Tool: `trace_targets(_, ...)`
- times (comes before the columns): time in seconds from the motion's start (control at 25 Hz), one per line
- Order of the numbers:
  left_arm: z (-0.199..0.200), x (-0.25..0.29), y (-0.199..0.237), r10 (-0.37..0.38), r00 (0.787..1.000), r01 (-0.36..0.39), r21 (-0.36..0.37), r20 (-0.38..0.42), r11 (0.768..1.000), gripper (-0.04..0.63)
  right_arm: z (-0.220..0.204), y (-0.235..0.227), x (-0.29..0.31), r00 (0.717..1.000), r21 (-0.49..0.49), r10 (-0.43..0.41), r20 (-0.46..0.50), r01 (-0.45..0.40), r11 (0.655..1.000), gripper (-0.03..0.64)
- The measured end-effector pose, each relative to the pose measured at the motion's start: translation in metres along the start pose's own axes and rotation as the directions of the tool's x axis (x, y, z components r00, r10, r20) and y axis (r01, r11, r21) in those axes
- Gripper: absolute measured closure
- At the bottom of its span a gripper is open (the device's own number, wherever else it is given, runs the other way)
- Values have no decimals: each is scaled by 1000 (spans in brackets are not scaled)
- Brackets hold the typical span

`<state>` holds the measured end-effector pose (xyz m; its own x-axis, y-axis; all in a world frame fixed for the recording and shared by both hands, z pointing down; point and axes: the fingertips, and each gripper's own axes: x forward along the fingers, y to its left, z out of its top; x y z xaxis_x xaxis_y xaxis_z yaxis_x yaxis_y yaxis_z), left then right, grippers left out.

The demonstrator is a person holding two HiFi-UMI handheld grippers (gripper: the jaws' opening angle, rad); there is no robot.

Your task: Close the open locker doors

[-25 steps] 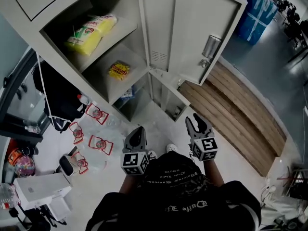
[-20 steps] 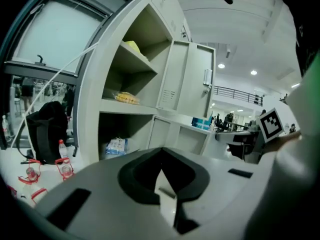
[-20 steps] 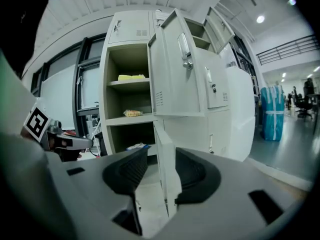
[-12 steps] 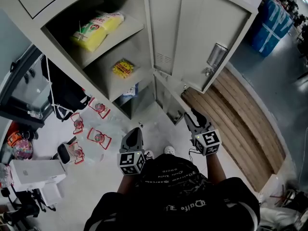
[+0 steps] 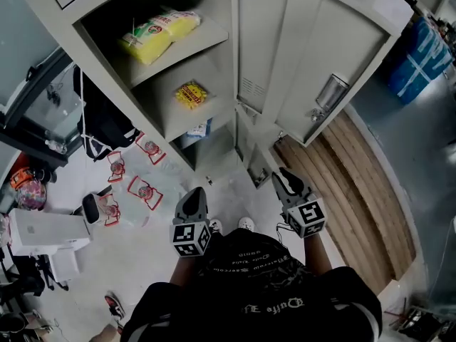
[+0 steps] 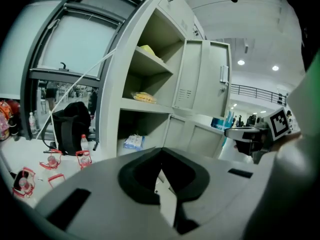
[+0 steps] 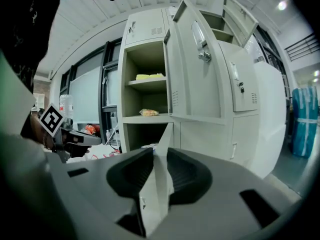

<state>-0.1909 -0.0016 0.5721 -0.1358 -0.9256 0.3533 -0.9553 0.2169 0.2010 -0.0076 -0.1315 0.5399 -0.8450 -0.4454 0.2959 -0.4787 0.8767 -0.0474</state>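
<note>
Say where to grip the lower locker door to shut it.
Probably the free edge of the lower door, near its top corner, from the front: it stands swung out edge-on, a thin sheet hinged at its far side. The right gripper, jaws just closing, has it between them.

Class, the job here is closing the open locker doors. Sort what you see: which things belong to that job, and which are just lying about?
Belongs to the job:
upper locker door
lower locker door

Just lying about:
yellow bag on the top shelf
snack packet
black backpack
plastic bottles on the floor
white box
</note>
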Motion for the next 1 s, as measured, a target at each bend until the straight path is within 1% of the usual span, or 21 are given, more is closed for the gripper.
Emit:
trace_targets(0.12,-5,-5,-1,18,1000,-18,-2,-6,1000,588,0,13,0,996,-26,84,-14,-84,996,526)
trace_targets(0.24,-9,-10,2,56,998,-56,-4,-3,998,588,0,30,5,986,-65,162,-28,-163,984,526)
trace_targets(0.32,-11,-13,4,93,996,-93,0,4,996,588,0,39,8,978,-79,203,-40,-205,975,526)
trace_targets(0.4,-10,-17,9,135,991,-135,15,8,991,588,0,48,11,970,-89,239,-39,-242,966,542)
trace_targets(0.48,-10,-22,13,157,987,-157,9,11,987,588,0,56,14,963,-100,267,-36,-269,958,545)
trace_targets(0.64,-10,-27,22,190,982,-189,-31,25,982,588,6,71,23,953,-117,302,-17,-302,946,545)
trace_targets(0.76,-10,-28,26,205,978,-205,-10,29,979,588,7,80,28,953,-140,303,-7,-301,943,545)
trace_targets(0.88,-7,-31,31,205,978,-205,-7,39,979,588,6,89,34,959,-99,282,-10,-282,954,545)
trace_targets(1.0,-7,-34,41,214,976,-214,-10,38,977,588,4,98,42,960,-106,279,-15,-279,954,545)
